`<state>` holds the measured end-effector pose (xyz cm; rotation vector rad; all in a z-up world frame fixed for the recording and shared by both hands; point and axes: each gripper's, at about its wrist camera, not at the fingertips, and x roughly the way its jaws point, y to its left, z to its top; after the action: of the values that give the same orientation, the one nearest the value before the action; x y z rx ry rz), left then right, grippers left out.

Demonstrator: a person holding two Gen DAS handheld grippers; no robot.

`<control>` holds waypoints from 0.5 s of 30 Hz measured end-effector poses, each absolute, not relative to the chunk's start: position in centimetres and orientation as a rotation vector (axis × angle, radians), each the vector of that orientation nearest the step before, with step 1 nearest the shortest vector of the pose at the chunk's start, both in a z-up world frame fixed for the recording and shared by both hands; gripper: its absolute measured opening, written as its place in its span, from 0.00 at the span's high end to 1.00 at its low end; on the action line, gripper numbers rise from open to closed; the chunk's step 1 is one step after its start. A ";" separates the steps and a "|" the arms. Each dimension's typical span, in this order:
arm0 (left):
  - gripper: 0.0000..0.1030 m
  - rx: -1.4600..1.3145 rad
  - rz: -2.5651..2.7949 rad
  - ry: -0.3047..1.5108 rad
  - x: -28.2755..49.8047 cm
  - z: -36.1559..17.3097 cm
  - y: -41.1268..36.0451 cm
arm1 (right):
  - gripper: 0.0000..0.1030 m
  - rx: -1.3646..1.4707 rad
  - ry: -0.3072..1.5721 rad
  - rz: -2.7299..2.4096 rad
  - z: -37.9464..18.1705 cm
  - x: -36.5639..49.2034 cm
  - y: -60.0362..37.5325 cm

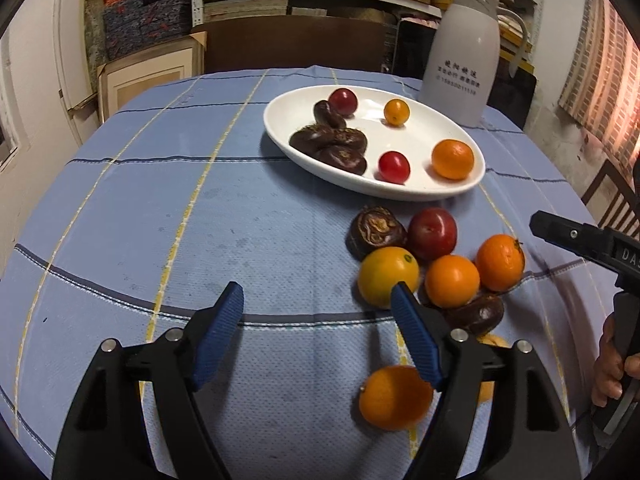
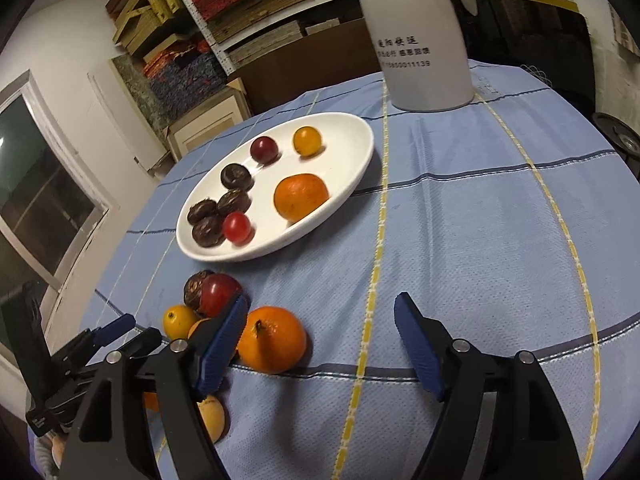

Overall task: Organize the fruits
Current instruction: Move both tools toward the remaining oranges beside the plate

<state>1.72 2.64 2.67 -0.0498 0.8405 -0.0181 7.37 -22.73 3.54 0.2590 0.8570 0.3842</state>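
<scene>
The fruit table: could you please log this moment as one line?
left tool: open, empty | right tool: open, empty | oval white plate: partly filled | loose fruit on blue checked tablecloth: several

Fruits (image 1: 432, 264) clustered beside white plate (image 1: 460, 188)

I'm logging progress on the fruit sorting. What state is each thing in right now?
Left tool: open, empty.
Right tool: open, empty.
White plate: partly filled with fruit.
Large orange: on the plate.
Loose fruit pile: on the tablecloth beside the plate.
White jug: upright, lid on.
</scene>
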 end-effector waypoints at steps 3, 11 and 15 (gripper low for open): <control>0.28 -0.052 -0.032 0.840 1.2 2.7 2.5 | 0.25 0.256 0.863 0.385 3.5 7.3 -22.6; 0.22 0.008 -0.136 0.853 -3.2 2.1 0.6 | 0.25 0.264 0.884 0.420 3.3 7.5 -22.3; 0.22 -0.009 -0.164 0.859 -3.3 2.1 0.7 | 0.25 0.245 0.885 0.436 3.3 7.2 -21.7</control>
<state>-3.33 0.70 2.11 -0.0095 0.8585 -0.1642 7.16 -21.68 3.34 0.2446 0.8852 0.4356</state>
